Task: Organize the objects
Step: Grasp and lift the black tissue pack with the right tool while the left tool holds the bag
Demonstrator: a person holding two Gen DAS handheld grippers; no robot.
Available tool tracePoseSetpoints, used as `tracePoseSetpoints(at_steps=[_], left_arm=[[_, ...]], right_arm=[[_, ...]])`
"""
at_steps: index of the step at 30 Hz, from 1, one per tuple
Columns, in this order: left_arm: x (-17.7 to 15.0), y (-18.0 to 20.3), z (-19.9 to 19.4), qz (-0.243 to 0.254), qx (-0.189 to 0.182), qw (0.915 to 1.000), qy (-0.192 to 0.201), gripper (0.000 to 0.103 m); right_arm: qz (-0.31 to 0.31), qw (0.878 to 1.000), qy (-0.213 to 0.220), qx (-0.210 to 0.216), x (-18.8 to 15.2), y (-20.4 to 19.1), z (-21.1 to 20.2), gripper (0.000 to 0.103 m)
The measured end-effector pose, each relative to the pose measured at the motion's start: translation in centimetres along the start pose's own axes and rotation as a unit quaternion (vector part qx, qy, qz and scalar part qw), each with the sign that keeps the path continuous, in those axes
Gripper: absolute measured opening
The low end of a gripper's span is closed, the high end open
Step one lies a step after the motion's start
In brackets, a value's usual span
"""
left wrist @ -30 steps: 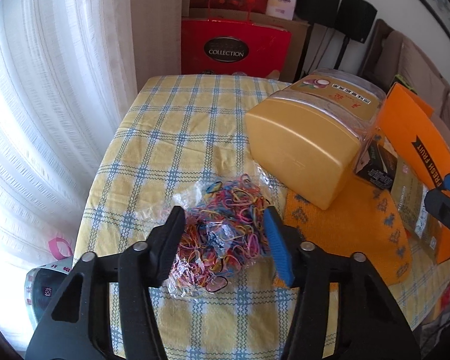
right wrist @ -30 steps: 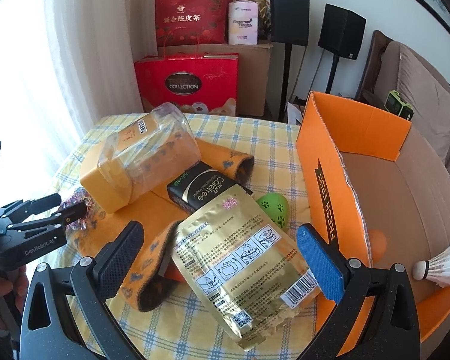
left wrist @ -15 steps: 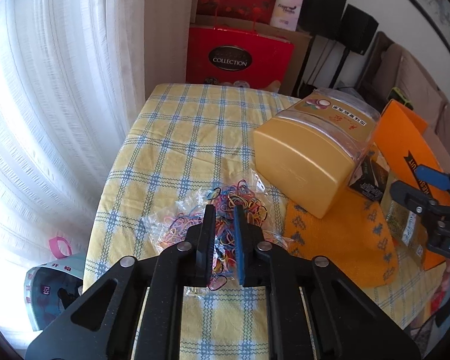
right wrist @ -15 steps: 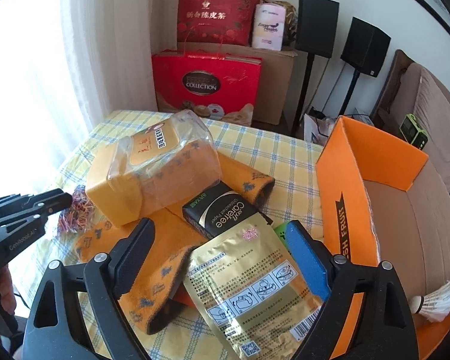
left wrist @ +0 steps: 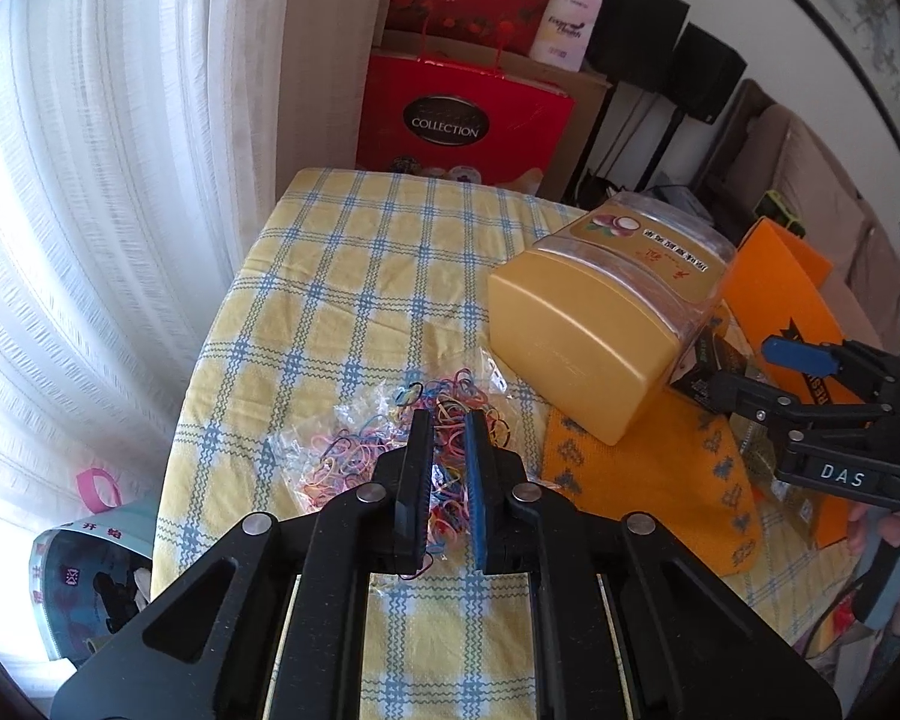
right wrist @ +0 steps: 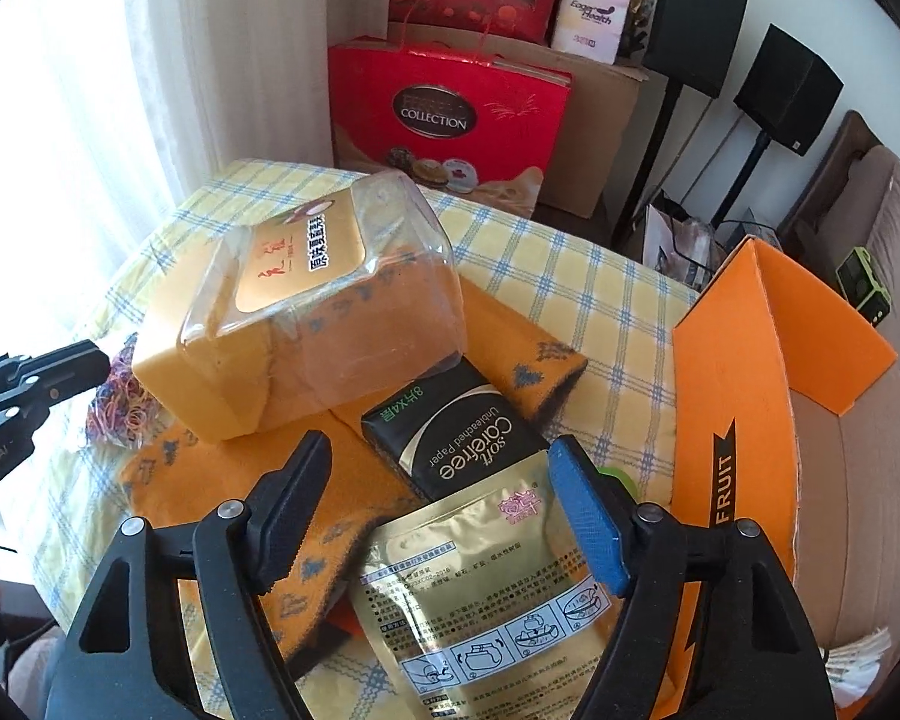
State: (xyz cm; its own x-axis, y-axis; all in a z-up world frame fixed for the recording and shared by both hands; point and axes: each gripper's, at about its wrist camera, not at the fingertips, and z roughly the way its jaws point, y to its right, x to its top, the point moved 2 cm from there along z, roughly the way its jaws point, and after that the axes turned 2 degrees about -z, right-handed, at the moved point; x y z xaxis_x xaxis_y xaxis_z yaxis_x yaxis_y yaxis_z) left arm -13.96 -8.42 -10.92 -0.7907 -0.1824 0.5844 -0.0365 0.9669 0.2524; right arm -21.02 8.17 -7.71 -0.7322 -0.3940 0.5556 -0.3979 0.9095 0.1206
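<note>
Two grippers are seen over the checked tablecloth (left wrist: pixel 342 276): the left gripper (left wrist: pixel 449 480) is clamped nearly shut on the clear bag of coloured rubber bands (left wrist: pixel 354 450) beside the gold-lidded jar (left wrist: pixel 594 348), while the right gripper (right wrist: pixel 435 510) is closing, untouched, over the gold pouch (right wrist: pixel 480 600).

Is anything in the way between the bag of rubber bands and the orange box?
Yes. The jar lies on its side right of the bag of rubber bands, with the right gripper beyond it, before the orange box.
</note>
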Motion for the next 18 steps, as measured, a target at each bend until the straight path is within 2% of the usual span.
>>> tracePoseSetpoints(at_steps=[10, 18], left_arm=[[0.1, 0.1, -0.1, -0.003, -0.012, 0.9999, -0.001, 0.006], [0.0, 0.1, 0.1, -0.004, -0.013, 0.9999, -0.005, 0.006]], right_arm=[[-0.008, 1.0, -0.003, -0.002, 0.3, -0.3, 0.5, 0.077], [-0.034, 0.998, -0.048, -0.031, 0.3, 0.0, 2.7, 0.077]])
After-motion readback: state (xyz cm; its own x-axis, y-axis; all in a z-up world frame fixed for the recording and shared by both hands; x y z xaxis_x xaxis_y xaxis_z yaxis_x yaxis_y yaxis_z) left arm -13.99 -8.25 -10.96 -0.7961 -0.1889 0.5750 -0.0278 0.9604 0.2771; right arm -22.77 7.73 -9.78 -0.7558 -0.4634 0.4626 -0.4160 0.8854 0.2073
